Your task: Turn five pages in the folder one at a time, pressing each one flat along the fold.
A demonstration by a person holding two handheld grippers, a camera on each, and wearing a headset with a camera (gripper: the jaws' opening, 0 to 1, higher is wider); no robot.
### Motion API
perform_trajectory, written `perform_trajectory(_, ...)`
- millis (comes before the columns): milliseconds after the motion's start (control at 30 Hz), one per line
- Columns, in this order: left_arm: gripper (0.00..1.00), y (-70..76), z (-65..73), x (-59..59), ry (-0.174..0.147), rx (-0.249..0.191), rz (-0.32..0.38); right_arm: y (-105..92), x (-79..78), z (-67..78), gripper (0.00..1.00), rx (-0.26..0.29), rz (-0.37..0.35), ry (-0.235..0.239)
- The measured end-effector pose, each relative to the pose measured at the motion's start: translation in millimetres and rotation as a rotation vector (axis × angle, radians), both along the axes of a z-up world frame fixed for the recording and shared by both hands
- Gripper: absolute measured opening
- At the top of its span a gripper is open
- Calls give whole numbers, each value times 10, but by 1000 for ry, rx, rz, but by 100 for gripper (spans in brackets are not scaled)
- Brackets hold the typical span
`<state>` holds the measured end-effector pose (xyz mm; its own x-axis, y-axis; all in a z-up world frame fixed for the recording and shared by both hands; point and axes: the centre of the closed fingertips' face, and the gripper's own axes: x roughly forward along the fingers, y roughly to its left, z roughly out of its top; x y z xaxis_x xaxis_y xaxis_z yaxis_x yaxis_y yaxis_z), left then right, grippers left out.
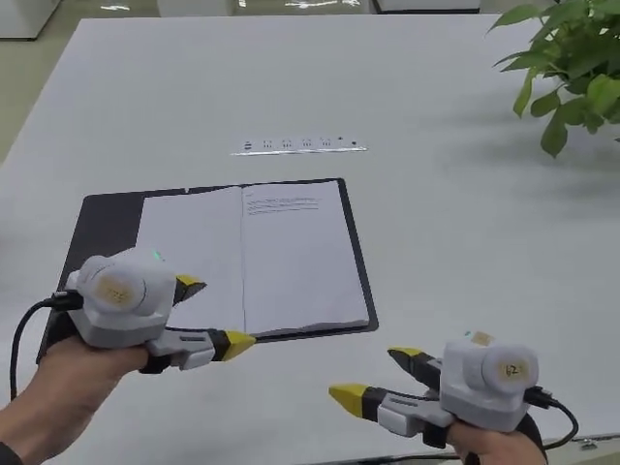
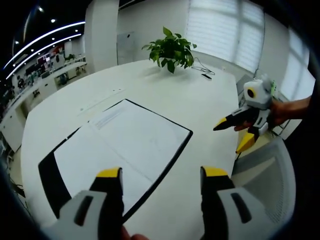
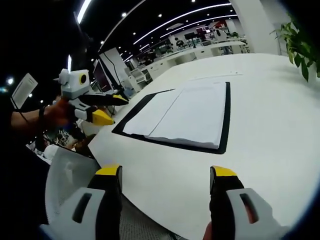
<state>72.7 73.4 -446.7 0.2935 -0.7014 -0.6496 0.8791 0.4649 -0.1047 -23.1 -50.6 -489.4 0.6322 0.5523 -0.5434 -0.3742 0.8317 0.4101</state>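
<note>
Folder (image 1: pixel 291 262) open flat on white table (image 1: pixel 465 194), black cover, white pages | left gripper (image 1: pixel 218 312) at its 7 o'clock, right gripper (image 1: pixel 373 374) at 5 o'clock, both with jaws apart | head view: socket strip (image 1: pixel 298 145) at folder's 12 o'clock; left gripper view: window blinds (image 2: pixel 220 25)

A large white table (image 1: pixel 455 232) bears a leafy plant (image 1: pixel 572 58), with blinded windows (image 2: pixel 225 30) and ceiling light strips (image 3: pixel 175 22) beyond.
</note>
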Motion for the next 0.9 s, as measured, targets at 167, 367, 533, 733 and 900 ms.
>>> perform_trajectory(167, 61, -178, -69, -7, 8, 9, -42, 9, -5, -16, 71, 0, 10, 3)
perform_trajectory(367, 61, -406, -140, -19, 17, 6, -81, -7, -25, -53, 70, -1, 10, 11)
perform_trajectory(533, 60, -585, -215, -29, 26, 4, -106, -30, -47, -60, 70, -1, 8, 16)
perform_trajectory(733, 58, -783, -250, -23, 39, -23, -110, -80, -60, -68, 70, 1, -3, 23)
perform_trajectory(900, 57, -914, -340, -13, 41, -22, -124, -119, -72, -70, 70, 7, -11, 28)
